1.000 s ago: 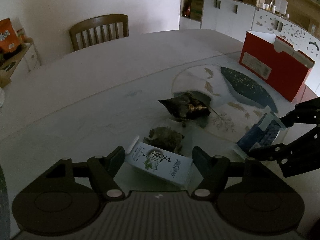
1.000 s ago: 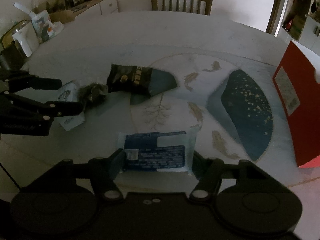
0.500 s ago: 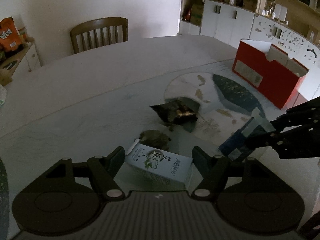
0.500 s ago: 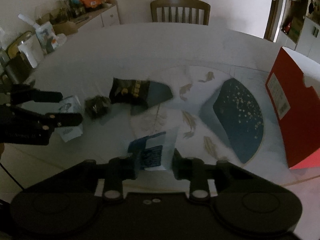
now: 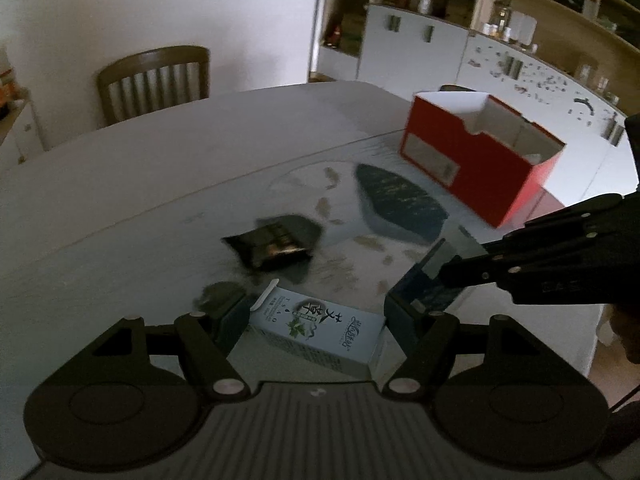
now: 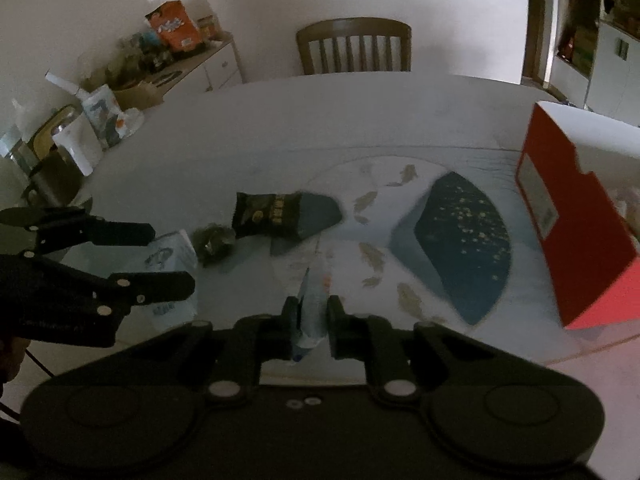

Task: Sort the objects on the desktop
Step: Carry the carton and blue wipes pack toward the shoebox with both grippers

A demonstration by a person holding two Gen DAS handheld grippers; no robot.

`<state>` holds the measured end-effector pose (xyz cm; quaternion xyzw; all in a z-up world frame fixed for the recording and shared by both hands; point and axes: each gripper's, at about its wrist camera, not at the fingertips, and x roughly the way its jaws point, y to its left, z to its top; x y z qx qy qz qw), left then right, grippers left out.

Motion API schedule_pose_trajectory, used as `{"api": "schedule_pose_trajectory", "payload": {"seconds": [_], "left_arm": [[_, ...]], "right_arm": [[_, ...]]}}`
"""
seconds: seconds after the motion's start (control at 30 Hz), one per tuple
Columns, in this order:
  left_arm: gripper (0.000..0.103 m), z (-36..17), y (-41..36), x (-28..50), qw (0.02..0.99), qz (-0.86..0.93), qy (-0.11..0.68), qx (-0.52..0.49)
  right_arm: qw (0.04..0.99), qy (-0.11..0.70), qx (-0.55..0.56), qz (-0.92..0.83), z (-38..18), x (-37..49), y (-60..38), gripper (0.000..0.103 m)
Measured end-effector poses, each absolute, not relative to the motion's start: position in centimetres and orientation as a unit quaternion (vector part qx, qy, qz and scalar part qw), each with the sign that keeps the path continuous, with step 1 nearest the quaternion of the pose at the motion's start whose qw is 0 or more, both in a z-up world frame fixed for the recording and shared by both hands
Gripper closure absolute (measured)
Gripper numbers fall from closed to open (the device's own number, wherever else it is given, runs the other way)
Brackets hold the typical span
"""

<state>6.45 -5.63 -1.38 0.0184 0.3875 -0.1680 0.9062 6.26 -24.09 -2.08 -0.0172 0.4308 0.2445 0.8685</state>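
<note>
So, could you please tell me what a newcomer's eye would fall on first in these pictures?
Probably the bright red box, open-topped, at the table's far right edge. Next, the two claws up front: the left claw grips a pale blue carton, and the right claw is shut on a thin blue packet. Between them and the box, a black snack bag lies on the fish-patterned mat.

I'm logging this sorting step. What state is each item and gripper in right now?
Left gripper: shut on the pale carton, held off the table.
Pale carton: lying sideways between the fingers.
Right gripper: shut on the blue packet.
Blue packet: pinched edge-on, lifted.
Red box: upright, top open.
Black snack bag: lying flat on the table.
</note>
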Motion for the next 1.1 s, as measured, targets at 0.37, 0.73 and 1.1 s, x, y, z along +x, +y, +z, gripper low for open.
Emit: {"api": "schedule_pose_trajectory", "payload": {"seconds": [0.37,0.73,1.1], "left_arm": [[0.029,0.7,-11.4,7.2,0.903,-0.220,0.367,0.035],[0.029,3.1,-17.7,8.7,0.903,-0.253,0.344,0.043],[0.029,5.4,-23.7,10.9,0.909,-0.270,0.313,0.055]], "right_arm": [[0.884,0.416,0.005,0.215,-0.1,5.8,-29.1,0.089],[0.898,0.394,0.014,0.195,2.8,6.1,-34.9,0.089],[0.917,0.359,0.018,0.175,5.3,8.0,-41.0,0.089]]}}
